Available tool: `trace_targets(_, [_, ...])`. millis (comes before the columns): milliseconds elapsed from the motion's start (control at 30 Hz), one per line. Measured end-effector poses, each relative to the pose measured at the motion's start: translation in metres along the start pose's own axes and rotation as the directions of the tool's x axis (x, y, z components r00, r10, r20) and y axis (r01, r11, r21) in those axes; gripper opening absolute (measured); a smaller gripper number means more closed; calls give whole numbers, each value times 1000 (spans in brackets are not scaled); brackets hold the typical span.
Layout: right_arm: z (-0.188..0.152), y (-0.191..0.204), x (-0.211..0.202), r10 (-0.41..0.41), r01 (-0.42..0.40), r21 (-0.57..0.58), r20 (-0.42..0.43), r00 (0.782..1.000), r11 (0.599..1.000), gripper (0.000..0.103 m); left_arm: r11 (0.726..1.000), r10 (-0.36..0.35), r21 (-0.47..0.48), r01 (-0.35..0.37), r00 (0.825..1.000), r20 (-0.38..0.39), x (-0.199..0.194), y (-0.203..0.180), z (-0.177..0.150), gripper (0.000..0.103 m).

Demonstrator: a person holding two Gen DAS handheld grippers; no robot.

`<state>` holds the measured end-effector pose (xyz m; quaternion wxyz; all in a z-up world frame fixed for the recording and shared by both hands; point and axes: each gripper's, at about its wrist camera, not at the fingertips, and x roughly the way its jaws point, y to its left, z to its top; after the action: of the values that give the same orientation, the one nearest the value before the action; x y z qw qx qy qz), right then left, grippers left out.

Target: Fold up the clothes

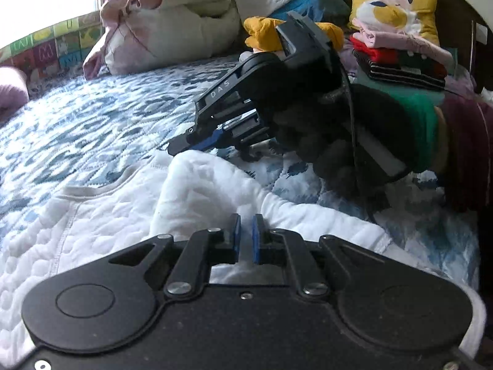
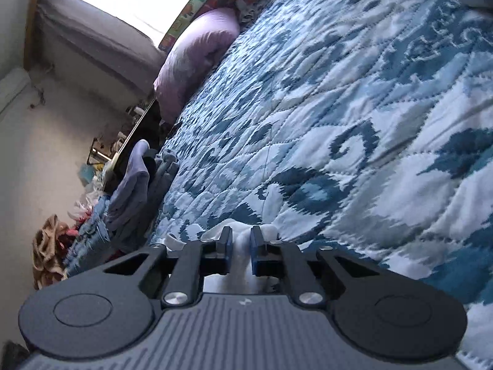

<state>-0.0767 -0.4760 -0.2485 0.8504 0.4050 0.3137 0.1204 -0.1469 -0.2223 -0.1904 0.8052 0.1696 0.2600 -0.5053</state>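
A white quilted garment [image 1: 107, 215] lies spread on the blue-and-white patterned bedspread [image 1: 92, 117]. My left gripper [image 1: 246, 237] sits low over it, its blue pads nearly together with a raised fold of the white fabric pinched between them. My right gripper [image 1: 175, 151], held by a black-gloved hand [image 1: 308, 129], points left with its tips at the garment's far edge. In the right wrist view the right gripper [image 2: 240, 243] is shut on a bunch of the white garment [image 2: 243, 231], over the bedspread [image 2: 369, 92].
A stack of folded clothes [image 1: 400, 58] sits at the back right before a yellow cushion [image 1: 397, 9]. A yellow garment [image 1: 265, 34] and piled bedding [image 1: 172, 30] lie behind. A purple pillow [image 2: 197, 61] and loose clothes [image 2: 132, 185] mark the bed's edge.
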Motion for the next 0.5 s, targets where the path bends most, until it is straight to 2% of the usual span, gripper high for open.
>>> trace_targets(233, [-5, 7, 1, -28, 29, -55, 24, 999, 998, 8, 999, 32, 24, -31, 999, -12, 7, -13, 3, 4])
trace_targets(300, [-5, 14, -5, -40, 43, -81, 42, 998, 996, 12, 999, 31, 14, -31, 999, -4, 7, -11, 2, 4])
trace_targets(367, [-3, 24, -20, -46, 55, -108, 91, 995, 993, 25, 1000, 28, -11, -28, 1000, 5, 5, -8, 2, 4])
trace_targets(500, [-3, 47, -61, -70, 120, -214, 228, 971, 969, 27, 999, 27, -45, -26, 1000, 12, 0, -7, 3, 5])
